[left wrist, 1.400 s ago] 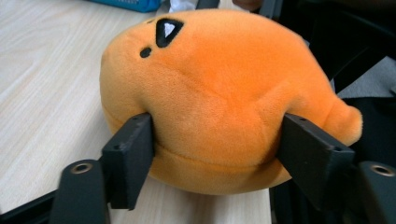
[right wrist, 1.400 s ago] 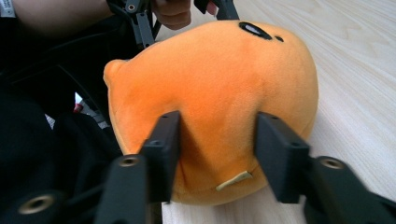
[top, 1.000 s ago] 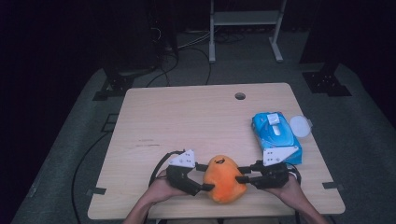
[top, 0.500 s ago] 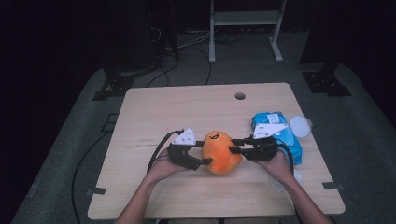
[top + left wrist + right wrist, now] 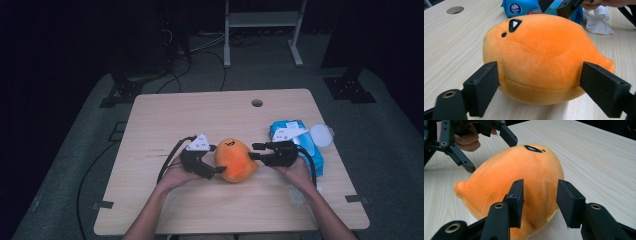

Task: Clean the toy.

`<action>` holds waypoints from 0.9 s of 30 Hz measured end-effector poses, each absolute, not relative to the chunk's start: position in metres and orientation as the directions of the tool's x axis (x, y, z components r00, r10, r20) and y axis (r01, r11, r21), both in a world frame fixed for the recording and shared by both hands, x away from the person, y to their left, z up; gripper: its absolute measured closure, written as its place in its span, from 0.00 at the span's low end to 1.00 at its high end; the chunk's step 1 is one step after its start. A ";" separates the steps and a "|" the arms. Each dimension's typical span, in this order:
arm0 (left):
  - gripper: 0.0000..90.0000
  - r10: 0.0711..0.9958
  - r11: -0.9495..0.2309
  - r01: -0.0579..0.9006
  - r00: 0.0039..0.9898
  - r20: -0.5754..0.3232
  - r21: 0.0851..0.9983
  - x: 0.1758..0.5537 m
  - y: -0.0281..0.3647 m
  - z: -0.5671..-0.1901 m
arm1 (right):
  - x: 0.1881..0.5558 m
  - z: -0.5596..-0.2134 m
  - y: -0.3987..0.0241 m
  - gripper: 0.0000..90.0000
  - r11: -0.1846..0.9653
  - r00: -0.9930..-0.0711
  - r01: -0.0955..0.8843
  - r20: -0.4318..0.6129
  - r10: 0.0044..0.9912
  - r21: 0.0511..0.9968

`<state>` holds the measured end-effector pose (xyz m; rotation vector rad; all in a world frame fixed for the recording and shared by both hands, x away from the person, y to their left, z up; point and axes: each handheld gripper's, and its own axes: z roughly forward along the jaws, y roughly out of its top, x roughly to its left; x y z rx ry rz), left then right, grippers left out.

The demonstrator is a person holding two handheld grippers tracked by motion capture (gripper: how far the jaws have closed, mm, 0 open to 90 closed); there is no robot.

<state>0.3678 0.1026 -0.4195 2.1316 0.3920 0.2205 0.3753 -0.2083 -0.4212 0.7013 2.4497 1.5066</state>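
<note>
Working from the near edge of the pale wooden bench (image 5: 150, 205), both forearms came in from below, each hand carrying a black two-fingered gripper. The left gripper (image 5: 212, 167) sat on the left side of the round orange plush toy with a small black embroidered face (image 5: 235, 159), the right gripper (image 5: 256, 151) on its right side, fingers of both pointing inward at it. The toy lay on the bench about midway across, directly between the two grippers.

Left gripper view: fingers (image 5: 482, 87) stood wide, one on each side of the plush toy's (image 5: 544, 57) body, with visible gaps to the fabric; nothing gripped. Its jaws had just been opening, with the toy between them but free.

Right gripper view: fingers (image 5: 516, 200) partly open, the plush (image 5: 524, 177) bulging up between them; whether the pads touched the pile could not be judged with certainty, but no dent showed, so read as not gripping. These jaws had also just been opening.

Key relation: the toy's long axis ran roughly left to right, its tapered end toward the right gripper in the high view, so each gripper faced one end. Both looked equally near; judged either could re-close without repositioning.

Further back on the right: a blue plastic wet-wipes pack (image 5: 295, 137), with a white round lid (image 5: 321, 135) beside it. A cable hole (image 5: 257, 103) lay near the far edge.
</note>
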 end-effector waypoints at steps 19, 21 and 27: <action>0.09 0.408 -0.500 0.201 0.912 0.024 0.842 0.349 0.122 -0.420 | 0.359 -0.417 -0.242 0.50 0.367 -0.846 0.321 0.091 0.525 0.873; 0.08 0.411 -0.507 0.203 0.911 0.028 0.838 0.348 0.123 -0.419 | 0.357 -0.417 -0.245 0.49 0.369 -0.842 0.326 0.090 0.531 0.871; 0.08 0.420 -0.496 0.213 0.907 0.018 0.842 0.343 0.127 -0.420 | 0.351 -0.419 -0.255 0.48 0.368 -0.836 0.328 0.086 0.542 0.870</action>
